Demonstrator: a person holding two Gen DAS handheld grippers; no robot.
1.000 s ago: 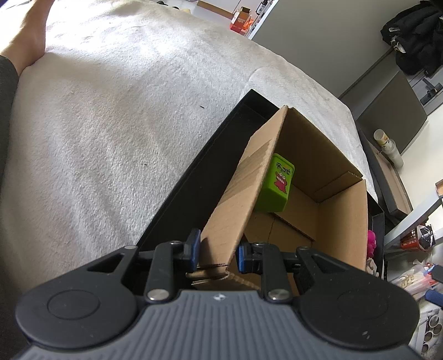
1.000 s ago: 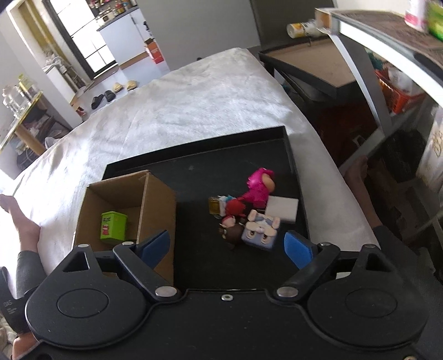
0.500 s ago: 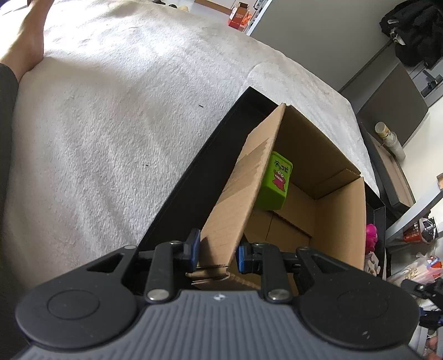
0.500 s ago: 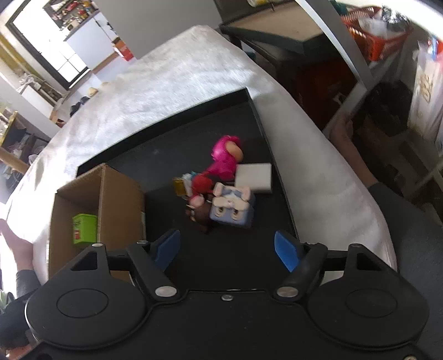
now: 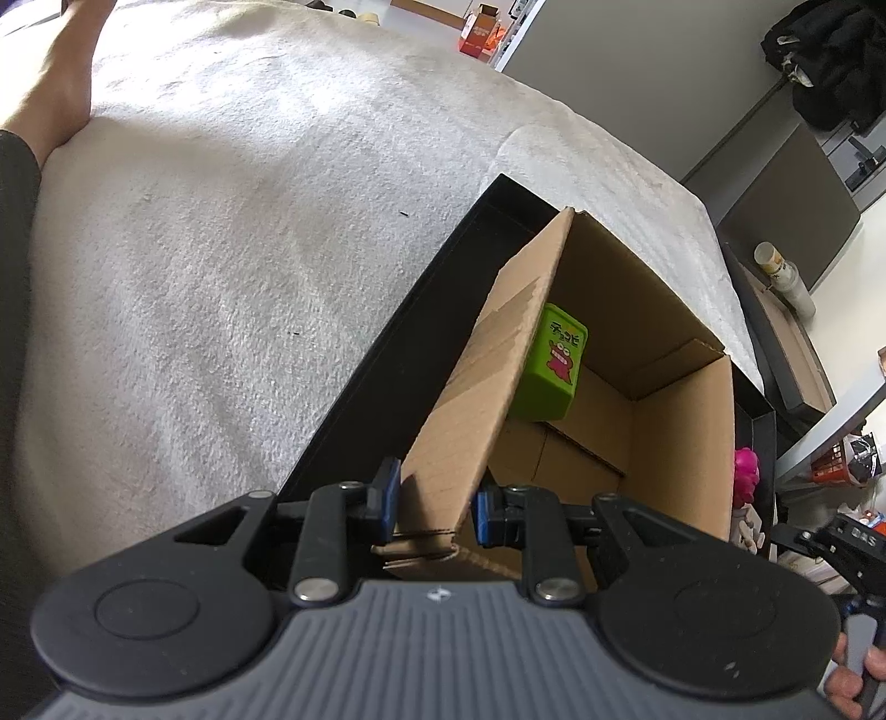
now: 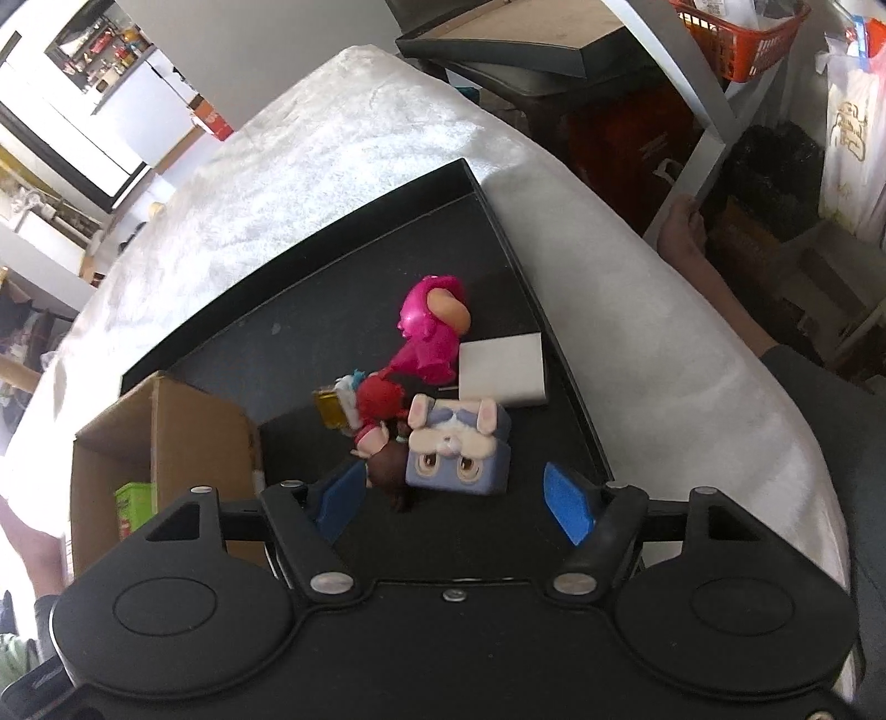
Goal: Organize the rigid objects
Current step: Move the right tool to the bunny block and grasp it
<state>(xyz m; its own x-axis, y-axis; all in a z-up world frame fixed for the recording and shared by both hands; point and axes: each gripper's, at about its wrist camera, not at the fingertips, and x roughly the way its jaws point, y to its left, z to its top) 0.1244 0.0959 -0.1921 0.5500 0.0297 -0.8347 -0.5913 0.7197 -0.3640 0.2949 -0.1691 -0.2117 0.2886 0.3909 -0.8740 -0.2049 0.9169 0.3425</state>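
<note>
My left gripper (image 5: 434, 507) is shut on the near wall of an open cardboard box (image 5: 681, 437) that stands in a black tray (image 5: 387, 343). A green toy block (image 5: 551, 365) with a red monster print leans inside the box. In the right wrist view my right gripper (image 6: 457, 501) hovers just above a blue bunny-faced box (image 6: 459, 448) on the tray (image 6: 310, 327); its jaws are closing and its blue pads do not touch the box. Around it lie a brown doll head (image 6: 387, 468), a red-haired figure (image 6: 379, 401), a pink figure (image 6: 432, 327) and a white block (image 6: 501, 371).
The tray rests on a white blanket (image 5: 221, 221) (image 6: 637, 343) over a bed. A person's bare foot (image 6: 686, 238) lies by the right bed edge, an arm (image 5: 50, 111) at the left. Dark furniture (image 6: 554, 50) and a shelf with an orange basket (image 6: 736, 39) stand behind.
The right gripper has sunk toward the toy pile and rolled, and its jaws have narrowed; the bunny box now sits close before its pads. The left gripper keeps its hold on the box wall.
</note>
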